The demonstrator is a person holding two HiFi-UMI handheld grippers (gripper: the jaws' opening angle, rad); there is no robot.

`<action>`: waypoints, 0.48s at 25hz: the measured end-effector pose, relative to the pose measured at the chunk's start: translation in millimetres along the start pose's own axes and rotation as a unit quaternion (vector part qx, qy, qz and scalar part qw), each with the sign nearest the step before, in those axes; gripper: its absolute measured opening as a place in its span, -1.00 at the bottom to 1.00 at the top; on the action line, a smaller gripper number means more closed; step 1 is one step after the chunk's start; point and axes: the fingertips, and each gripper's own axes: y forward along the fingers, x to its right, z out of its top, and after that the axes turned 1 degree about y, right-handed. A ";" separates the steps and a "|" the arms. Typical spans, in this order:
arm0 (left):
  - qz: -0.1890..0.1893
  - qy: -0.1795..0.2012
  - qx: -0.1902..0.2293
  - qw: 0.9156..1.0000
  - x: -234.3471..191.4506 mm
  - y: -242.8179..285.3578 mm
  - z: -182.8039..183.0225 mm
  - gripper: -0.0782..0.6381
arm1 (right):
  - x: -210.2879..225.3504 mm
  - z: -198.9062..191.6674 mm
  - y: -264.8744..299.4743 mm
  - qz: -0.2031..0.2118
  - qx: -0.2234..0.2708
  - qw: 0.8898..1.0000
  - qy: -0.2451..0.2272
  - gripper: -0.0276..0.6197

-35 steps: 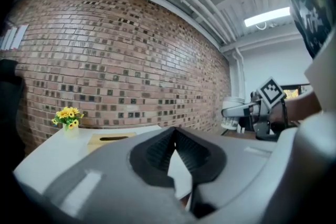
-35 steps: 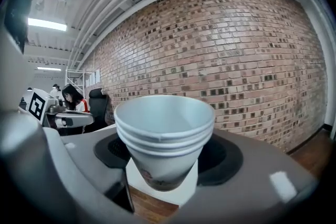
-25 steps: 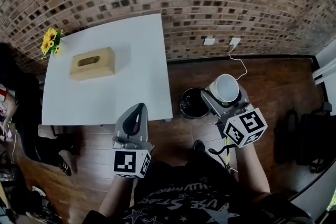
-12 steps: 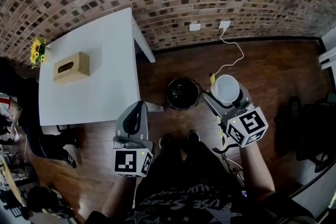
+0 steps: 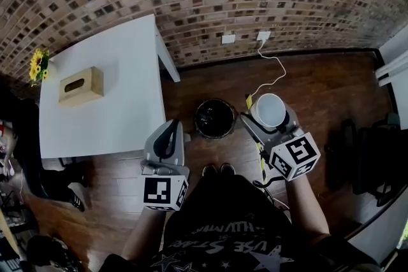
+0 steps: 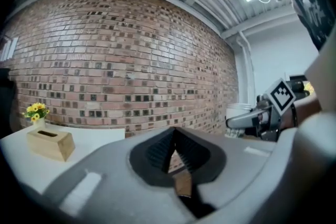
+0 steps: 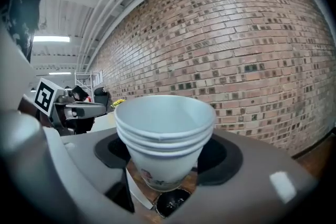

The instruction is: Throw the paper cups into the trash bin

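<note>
My right gripper (image 5: 268, 119) is shut on a stack of white paper cups (image 5: 268, 110), held upright above the floor just right of the trash bin (image 5: 214, 118), a round black bin lined with a dark bag. In the right gripper view the nested cups (image 7: 164, 140) fill the space between the jaws and the trash bin (image 7: 171, 202) shows small below them. My left gripper (image 5: 168, 137) hangs shut and empty left of the bin, at the white table's (image 5: 102, 111) near edge. In the left gripper view its pads (image 6: 175, 150) meet at the tip.
A wooden tissue box (image 5: 80, 85) and a yellow flower bunch (image 5: 37, 64) stand on the white table. A brick wall runs behind, with a wall socket (image 5: 262, 36) and a white cable trailing over the wooden floor. Dark bags (image 5: 373, 165) lie at the right.
The view has swung so the bin now lies between the two grippers and a little nearer. Both grippers hold the same pose, the cups still in the right one.
</note>
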 end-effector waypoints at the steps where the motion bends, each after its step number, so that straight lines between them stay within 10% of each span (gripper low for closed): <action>1: -0.002 -0.002 0.000 1.000 0.0 -1.2 -2.0 -0.77 | -2.8 3.9 2.1 0.000 0.004 1.000 -0.003 0.14; 12: -0.077 0.073 -0.029 0.994 24.9 16.4 -65.9 -0.77 | -22.0 -39.8 29.2 -0.017 -0.025 0.997 -0.065 0.14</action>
